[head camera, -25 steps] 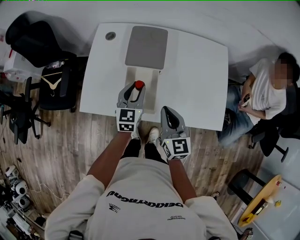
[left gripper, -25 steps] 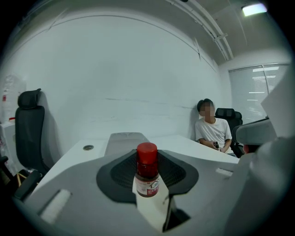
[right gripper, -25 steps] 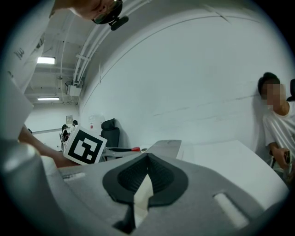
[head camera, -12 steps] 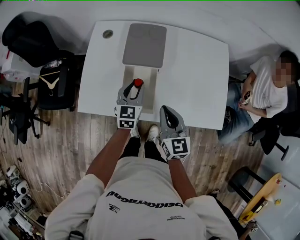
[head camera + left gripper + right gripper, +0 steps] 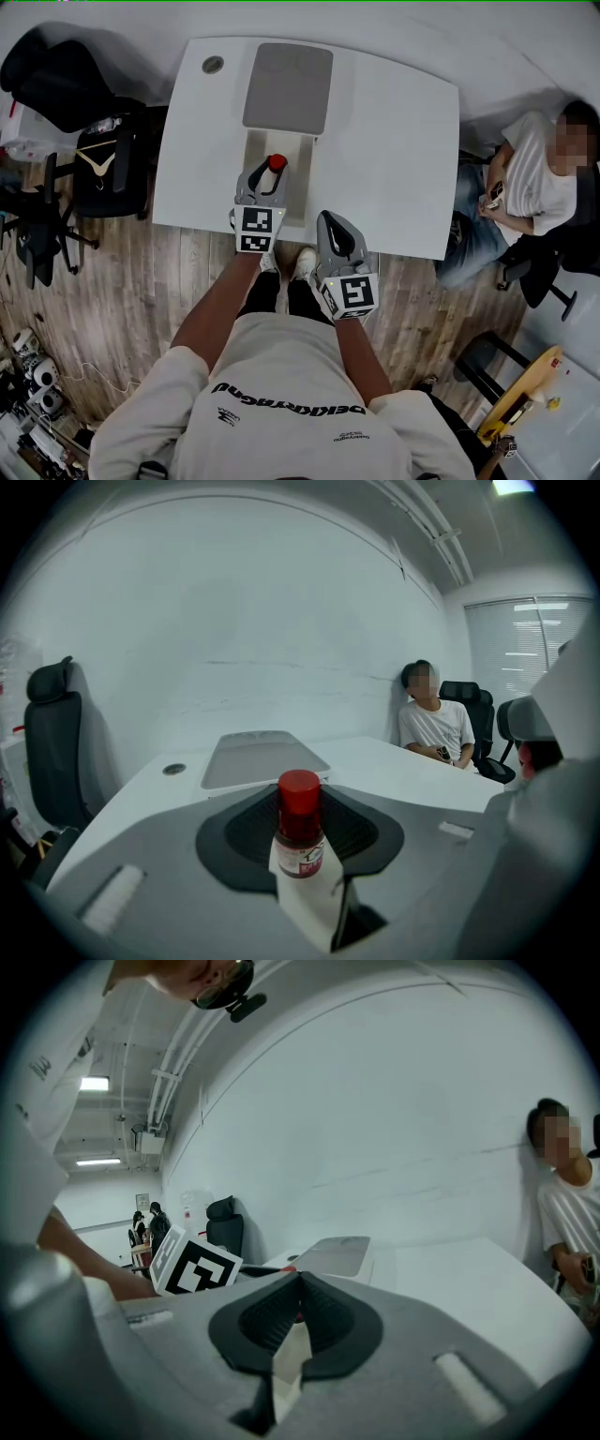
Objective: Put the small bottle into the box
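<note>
A small bottle [image 5: 277, 162] with a red cap and white label stands upright between the jaws of my left gripper [image 5: 270, 174], which is shut on it. In the left gripper view the bottle [image 5: 300, 829] fills the middle of the gripper [image 5: 300, 850]. It hangs over the cream open box [image 5: 300, 183] on the white table [image 5: 394, 141], whose grey lid [image 5: 288, 89] lies folded back beyond it. My right gripper [image 5: 333, 225] hovers at the table's front edge, right of the box, shut and empty [image 5: 300, 1283].
A person sits on a chair at the right [image 5: 534, 187]. Black office chairs [image 5: 103, 159] stand left of the table. A round cable hole [image 5: 213, 65] marks the table's far left corner. The wall runs behind the table.
My left gripper has sunk a little toward the box with the bottle still in it. The right gripper has kept still.
</note>
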The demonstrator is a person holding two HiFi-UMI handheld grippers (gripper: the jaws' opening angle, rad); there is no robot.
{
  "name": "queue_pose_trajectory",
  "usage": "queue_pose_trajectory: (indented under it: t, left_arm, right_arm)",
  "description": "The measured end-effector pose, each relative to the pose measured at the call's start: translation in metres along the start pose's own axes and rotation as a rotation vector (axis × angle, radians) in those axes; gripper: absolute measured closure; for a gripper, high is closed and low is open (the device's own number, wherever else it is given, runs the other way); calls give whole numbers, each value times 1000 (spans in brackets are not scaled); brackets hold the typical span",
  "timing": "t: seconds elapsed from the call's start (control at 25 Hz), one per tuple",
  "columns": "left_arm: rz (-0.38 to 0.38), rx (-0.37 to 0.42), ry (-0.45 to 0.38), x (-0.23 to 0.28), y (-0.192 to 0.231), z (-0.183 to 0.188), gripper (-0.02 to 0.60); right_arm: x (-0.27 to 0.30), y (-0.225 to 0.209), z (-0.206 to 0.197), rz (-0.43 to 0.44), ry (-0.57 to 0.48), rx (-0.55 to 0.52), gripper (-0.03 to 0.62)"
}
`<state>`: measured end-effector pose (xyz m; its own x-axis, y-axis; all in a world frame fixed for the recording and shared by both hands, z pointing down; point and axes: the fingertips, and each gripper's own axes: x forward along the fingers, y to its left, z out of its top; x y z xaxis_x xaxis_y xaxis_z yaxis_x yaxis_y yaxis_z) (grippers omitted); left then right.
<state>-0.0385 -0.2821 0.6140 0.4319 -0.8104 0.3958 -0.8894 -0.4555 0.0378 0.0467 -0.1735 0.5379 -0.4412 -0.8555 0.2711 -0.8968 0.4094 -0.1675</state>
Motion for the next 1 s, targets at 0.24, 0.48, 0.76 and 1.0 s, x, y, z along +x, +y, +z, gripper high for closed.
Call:
queue_pose_trajectory:
  t: [0.24, 0.48, 0.76, 1.0]
  left_arm:
    - [3, 7, 17, 5, -2, -7, 445]
    - [8, 8, 31, 9, 1, -13, 443]
    - [8, 14, 43, 15, 1, -16, 443]
    - [9, 24, 51, 16, 2, -18, 443]
  right_arm:
    - [-1, -3, -4, -3, 7, 4, 595]
    - [1, -2, -6, -3, 10, 6, 595]
    - [2, -6, -8, -5, 16, 5, 595]
    - [2, -5, -8, -5, 16, 1, 595]
